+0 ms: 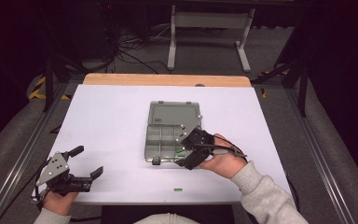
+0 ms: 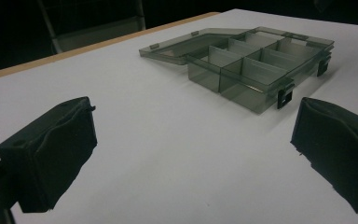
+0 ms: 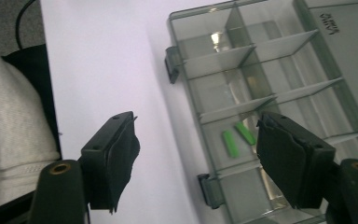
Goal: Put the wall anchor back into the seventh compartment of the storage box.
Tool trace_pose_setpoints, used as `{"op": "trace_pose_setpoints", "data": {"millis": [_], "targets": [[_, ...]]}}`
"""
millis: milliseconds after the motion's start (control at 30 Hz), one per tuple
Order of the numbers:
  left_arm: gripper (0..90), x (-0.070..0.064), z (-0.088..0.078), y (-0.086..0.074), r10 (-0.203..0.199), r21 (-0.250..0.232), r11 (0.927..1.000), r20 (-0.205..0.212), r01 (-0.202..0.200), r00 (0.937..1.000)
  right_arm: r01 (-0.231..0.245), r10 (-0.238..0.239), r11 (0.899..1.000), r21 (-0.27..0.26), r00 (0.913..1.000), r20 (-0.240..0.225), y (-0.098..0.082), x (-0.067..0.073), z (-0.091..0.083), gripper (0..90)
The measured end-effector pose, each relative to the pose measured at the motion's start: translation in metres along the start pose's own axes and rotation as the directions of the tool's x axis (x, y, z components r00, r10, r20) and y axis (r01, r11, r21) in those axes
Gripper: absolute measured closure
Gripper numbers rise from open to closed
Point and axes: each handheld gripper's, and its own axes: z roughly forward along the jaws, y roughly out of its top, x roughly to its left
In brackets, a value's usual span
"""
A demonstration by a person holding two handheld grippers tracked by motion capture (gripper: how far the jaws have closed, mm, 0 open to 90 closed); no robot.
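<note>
High view: an open compartment box [image 1: 168,135] of smoky clear plastic sits near the centre of the white counter [image 1: 112,121], its lid laid flat toward 12 o'clock. Right tool [image 1: 186,150] hangs over the box's corner at about 4 o'clock, jaws spread with nothing pinched between them. Right gripper view confirms this: two green pieces [image 3: 237,138] lie side by side, loose, in a compartment along the box's latch side, just beside one jaw pad and not touched by it. A third green piece [image 1: 178,190] lies alone on the counter near its edge at 6 o'clock, well apart from the box. Left tool [image 1: 86,162] rests low at 8 o'clock on the counter, jaws spread wide and empty; its own view shows bare counter between the pads, with the box off toward 1 o'clock.
</note>
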Motion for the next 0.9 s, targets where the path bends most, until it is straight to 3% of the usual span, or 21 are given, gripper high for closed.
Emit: {"op": "trace_pose_setpoints", "data": {"millis": [333,567,700,900], "targets": [[0.4,-0.001,0.001,0.0,0.001,-0.001,1.0,0.002,-0.001,1.0,0.02,-0.02,1.0,-0.014,0.9996,-0.02,-0.005,0.016,-0.004,28.4],[0.5,0.0,0.0,0.0,0.002,0.005,1.0,0.004,-0.002,1.0,0.039,-0.038,0.999,0.017,0.9981,-0.048,-0.009,0.025,0.006,29.0],[0.4,0.0,0.0,0.0,0.001,-0.001,1.0,0.0,-0.001,1.0,0.019,-0.017,0.999,0.039,0.998,-0.061,-0.013,0.03,0.013,29.5],[0.4,0.0,0.0,0.0,0.0,0.005,1.0,0.003,0.0,1.0,0.034,-0.028,0.997,0.064,0.9952,-0.094,-0.017,0.035,0.023,29.7]]}}
